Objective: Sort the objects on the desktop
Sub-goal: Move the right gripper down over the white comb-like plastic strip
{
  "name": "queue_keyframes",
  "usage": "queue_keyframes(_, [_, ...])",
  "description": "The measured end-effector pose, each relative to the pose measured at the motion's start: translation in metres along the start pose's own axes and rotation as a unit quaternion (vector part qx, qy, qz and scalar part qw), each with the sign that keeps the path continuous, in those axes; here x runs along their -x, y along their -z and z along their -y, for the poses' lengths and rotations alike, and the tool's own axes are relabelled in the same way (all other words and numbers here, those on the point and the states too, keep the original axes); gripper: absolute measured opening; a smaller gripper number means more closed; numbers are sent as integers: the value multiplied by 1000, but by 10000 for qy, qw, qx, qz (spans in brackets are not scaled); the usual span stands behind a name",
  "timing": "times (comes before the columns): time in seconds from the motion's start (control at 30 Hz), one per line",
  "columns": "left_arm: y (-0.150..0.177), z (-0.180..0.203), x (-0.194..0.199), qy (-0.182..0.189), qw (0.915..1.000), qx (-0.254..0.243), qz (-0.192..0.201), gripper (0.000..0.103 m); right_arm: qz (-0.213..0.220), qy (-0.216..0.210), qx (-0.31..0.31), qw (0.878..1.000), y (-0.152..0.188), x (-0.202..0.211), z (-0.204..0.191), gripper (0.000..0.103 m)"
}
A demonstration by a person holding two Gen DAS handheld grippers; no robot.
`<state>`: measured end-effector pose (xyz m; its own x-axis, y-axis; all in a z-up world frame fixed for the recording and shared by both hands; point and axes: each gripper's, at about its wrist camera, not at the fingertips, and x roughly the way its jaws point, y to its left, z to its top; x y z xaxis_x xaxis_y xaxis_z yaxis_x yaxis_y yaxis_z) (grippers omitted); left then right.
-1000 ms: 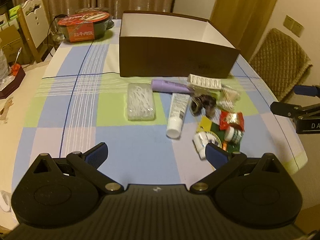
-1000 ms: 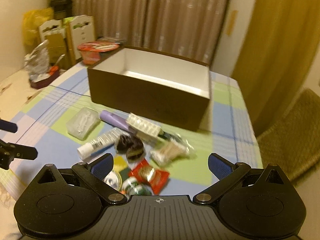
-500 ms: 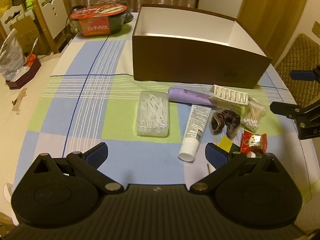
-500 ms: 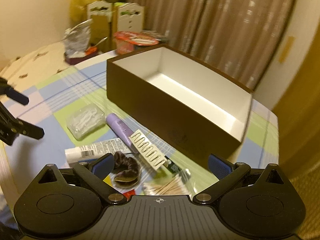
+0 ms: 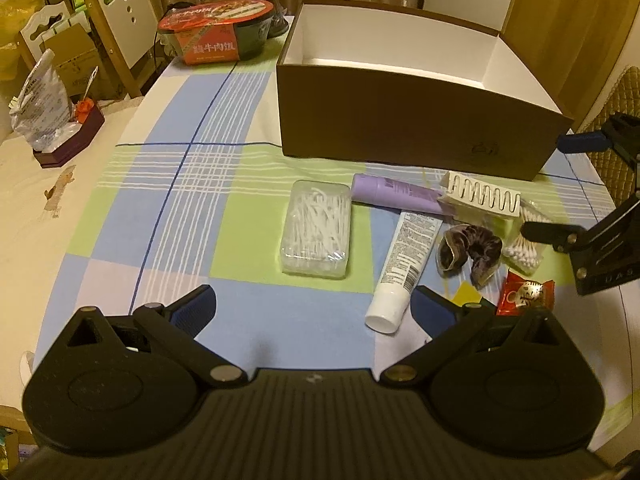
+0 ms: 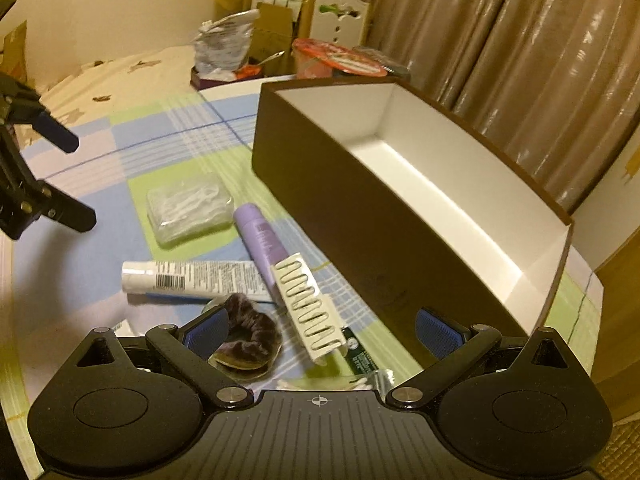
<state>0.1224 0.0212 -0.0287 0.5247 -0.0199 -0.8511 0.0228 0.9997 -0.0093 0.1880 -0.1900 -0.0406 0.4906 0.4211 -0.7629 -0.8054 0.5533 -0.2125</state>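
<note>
An open brown box [image 5: 416, 132] with a white inside stands at the back of the checked tablecloth. In front of it lie a clear box of floss picks [image 5: 316, 230], a purple tube [image 5: 394, 194], a white hair clip [image 5: 482, 196], a white tube [image 5: 404, 264], a brown scrunchie [image 5: 472, 250], a bag of cotton swabs [image 5: 524, 248] and a red candy wrapper [image 5: 526, 298]. My left gripper [image 5: 312, 308] is open and empty, short of the floss box. My right gripper [image 6: 322, 332] is open low over the hair clip [image 6: 308, 304], its left finger beside the scrunchie [image 6: 248, 340].
An instant noodle bowl [image 5: 218, 38] sits behind the box on the left. White chairs [image 5: 120, 12] and a crumpled plastic bag [image 5: 40, 96] stand past the table's left edge. A wicker chair [image 5: 624, 92] is at the right. The box wall [image 6: 352, 232] rises just right of the pile.
Both grippers have come closer to the pile. The right one swung left and dropped low over the hair clip and scrunchie. Both stayed open and nothing was taken hold of.
</note>
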Motion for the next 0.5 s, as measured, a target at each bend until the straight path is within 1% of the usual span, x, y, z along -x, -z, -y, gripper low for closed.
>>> queue_keyframes(0.17, [-1, -7, -8, 86, 9999, -31, -69, 102, -121, 14, 118, 9999, -2, -9, -6, 102])
queue_keyframes(0.27, [-6, -12, -15, 214, 9995, -213, -98, 102, -167, 51, 161, 9997, -8, -15, -9, 101])
queue_keyframes(0.3, [-8, -13, -17, 243, 9992, -285, -105, 102, -228, 76, 165, 9996, -10, -18, -9, 85])
queue_keyframes(0.33, [-11, -15, -18, 294, 9990, -319, -83, 102, -289, 101, 169, 9994, -12, -21, -9, 76])
queue_keyframes(0.5, [-26, -21, -27, 486, 9980, -401, -23, 102, -510, 203, 259, 9982, -18, -37, -6, 76])
